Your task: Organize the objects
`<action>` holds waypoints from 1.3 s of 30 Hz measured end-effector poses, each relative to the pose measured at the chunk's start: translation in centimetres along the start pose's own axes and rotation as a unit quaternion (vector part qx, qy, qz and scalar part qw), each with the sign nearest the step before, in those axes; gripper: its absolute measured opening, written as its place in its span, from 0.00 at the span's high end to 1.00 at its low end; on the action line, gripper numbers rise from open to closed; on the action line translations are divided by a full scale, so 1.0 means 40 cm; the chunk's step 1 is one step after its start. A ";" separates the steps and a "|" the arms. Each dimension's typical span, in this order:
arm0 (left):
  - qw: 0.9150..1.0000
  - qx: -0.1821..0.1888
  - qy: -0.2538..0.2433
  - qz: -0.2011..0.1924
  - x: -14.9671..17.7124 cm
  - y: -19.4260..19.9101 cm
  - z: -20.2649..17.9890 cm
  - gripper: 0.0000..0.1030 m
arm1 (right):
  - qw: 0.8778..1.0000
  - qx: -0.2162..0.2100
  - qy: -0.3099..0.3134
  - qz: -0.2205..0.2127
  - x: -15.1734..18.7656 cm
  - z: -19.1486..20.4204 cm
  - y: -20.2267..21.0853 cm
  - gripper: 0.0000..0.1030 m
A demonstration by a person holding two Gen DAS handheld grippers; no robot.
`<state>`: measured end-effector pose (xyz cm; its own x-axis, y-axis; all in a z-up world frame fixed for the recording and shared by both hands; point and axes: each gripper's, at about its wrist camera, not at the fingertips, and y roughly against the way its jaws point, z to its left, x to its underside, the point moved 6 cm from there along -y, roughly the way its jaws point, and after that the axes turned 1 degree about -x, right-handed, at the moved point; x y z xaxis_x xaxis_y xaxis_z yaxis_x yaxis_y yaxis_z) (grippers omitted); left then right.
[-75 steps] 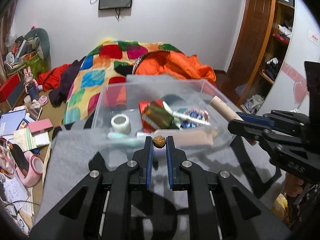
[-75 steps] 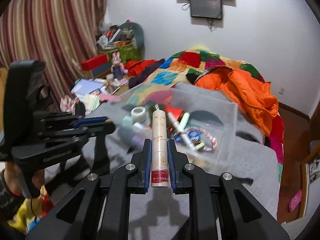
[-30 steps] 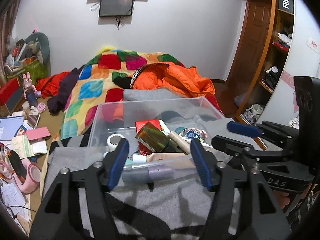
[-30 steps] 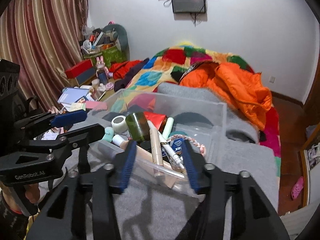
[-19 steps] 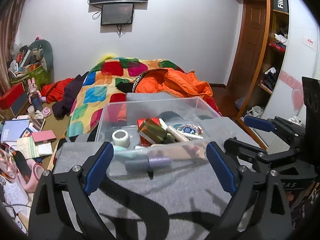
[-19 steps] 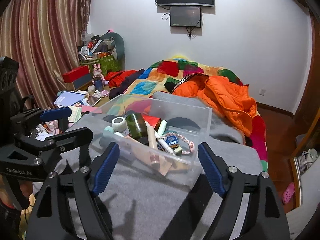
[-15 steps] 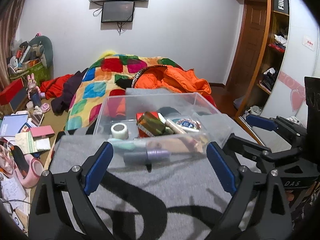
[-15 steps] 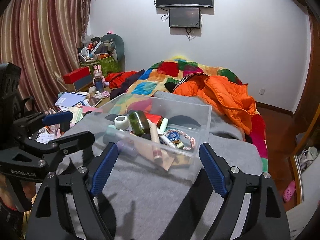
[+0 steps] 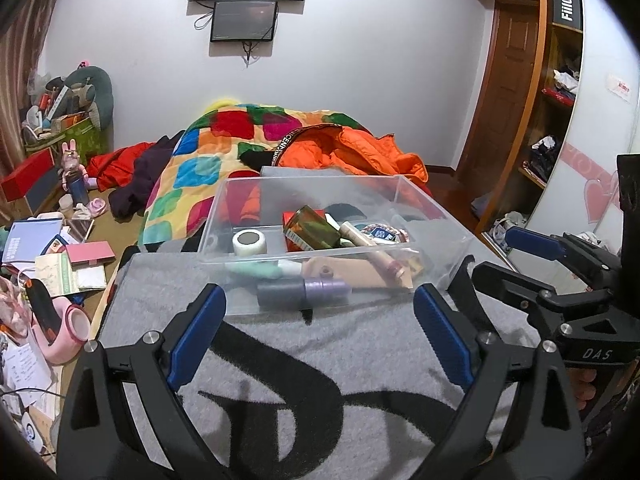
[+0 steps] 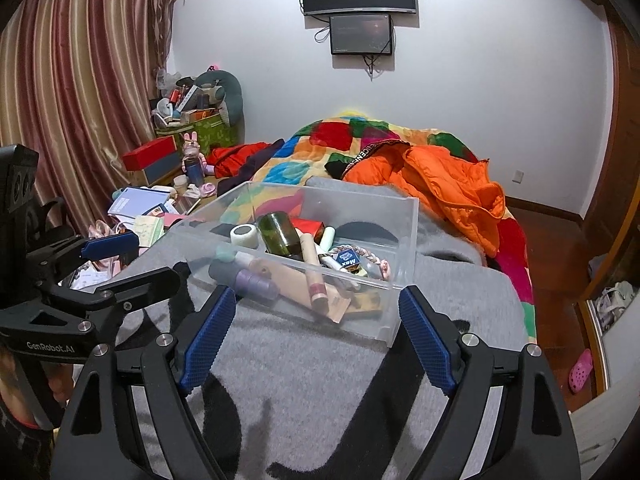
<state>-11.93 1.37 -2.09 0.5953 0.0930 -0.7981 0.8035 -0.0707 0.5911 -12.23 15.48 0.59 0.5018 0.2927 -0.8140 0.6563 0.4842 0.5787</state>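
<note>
Both tongs, left [image 9: 320,332] & right [image 10: 316,336], are spread wide w/ nothing in them. The bin [image 9: 436,208] sits at the blanket's [image 9: 280,380] far edge, bottle [image 9: 316,229], tape [image 9: 249,242] etc inside. Imo nothing loose left on the blanket, so just check before grabbing again & don't bump the bin.

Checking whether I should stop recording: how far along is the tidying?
It looks nearly finished. The clear plastic bin already holds the brown glass bottle, the tape roll and the cream tube. The left gripper and right gripper are open and empty. Nothing loose shows on the grey blanket.
</note>
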 end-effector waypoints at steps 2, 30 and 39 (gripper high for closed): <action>1.000 -0.001 0.002 0.001 0.002 -0.002 0.001 0.07 | 1.000 0.000 0.000 0.000 0.001 0.000 0.000 0.21; 1.000 0.004 -0.002 0.007 0.016 -0.006 -0.019 0.07 | 1.000 0.000 -0.008 0.000 0.011 -0.005 0.009 0.21; 1.000 0.004 -0.001 0.007 0.014 -0.002 -0.018 0.07 | 1.000 0.002 -0.012 -0.002 0.007 -0.005 0.014 0.21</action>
<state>-11.66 2.15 -2.52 0.6058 0.0901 -0.7905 0.7956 -0.0807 0.6005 -11.83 16.00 0.69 0.5124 0.2708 -0.8150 0.6606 0.4822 0.5755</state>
